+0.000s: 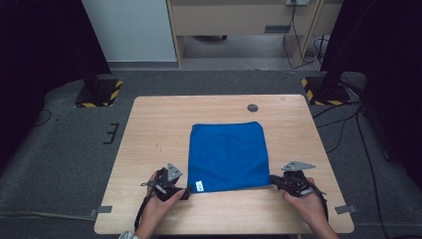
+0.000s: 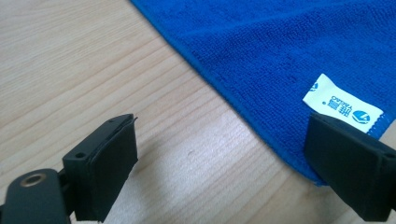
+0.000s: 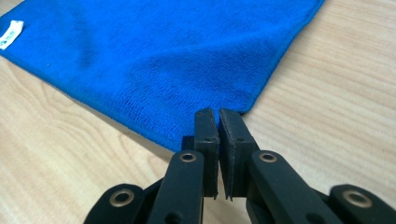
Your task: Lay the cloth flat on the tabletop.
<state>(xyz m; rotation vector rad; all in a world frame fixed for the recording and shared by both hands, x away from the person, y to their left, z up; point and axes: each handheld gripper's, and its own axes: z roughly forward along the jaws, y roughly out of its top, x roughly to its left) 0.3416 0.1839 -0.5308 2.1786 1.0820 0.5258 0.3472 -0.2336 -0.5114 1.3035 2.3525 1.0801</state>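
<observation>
I am holding the right gripper with its jaws closed on the cloth's near right corner; the left gripper is standing open, one jaw on bare desk, the other covering the near left corner by the label; the cloth is lying flat, stretching away; that corner's tip is hidden.

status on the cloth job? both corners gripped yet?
Done: right hand-held gripper is shut on the near corner of the blue square microfibre cloth. In hand: left hand-held gripper stands open around the labelled corner, not clamped. Left: close it; the cloth lies flat, unfolded, on the wooden table.
</observation>
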